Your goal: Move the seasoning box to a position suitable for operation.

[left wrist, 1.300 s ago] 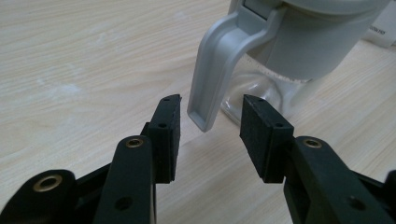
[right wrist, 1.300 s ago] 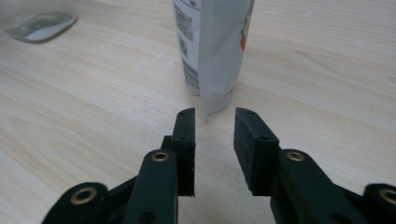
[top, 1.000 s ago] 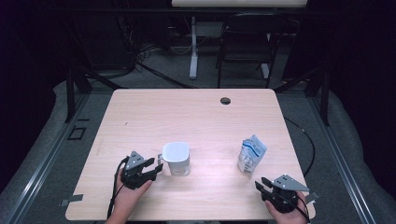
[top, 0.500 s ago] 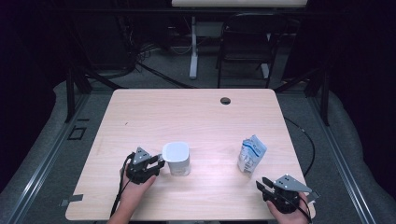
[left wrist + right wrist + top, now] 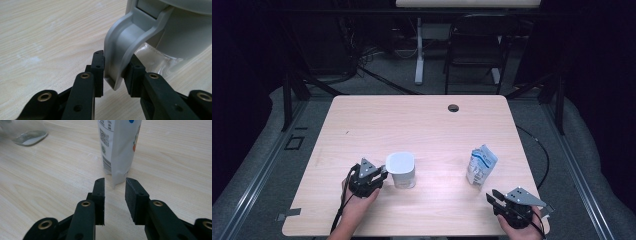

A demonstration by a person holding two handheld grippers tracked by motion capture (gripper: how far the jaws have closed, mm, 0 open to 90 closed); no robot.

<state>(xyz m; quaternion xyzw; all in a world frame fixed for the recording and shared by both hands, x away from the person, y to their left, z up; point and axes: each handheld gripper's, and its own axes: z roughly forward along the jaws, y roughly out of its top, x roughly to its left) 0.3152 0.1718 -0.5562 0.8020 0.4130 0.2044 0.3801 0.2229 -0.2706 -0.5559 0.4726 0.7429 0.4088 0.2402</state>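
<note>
Dark floor and a chair surround the pale wooden table (image 5: 422,130) seen from above. On it, my left gripper (image 5: 381,176) sits at nine o'clock of the white jug (image 5: 402,169), against its side; my right gripper (image 5: 493,196) waits at five o'clock of the upright pouch (image 5: 481,165), apart from it. Along my left jaws, which have just been closing, both pads press the jug's grey handle (image 5: 122,47). Along my right jaws, they stand parted with nothing between them, the pouch (image 5: 120,147) just ahead at twelve o'clock.
</note>
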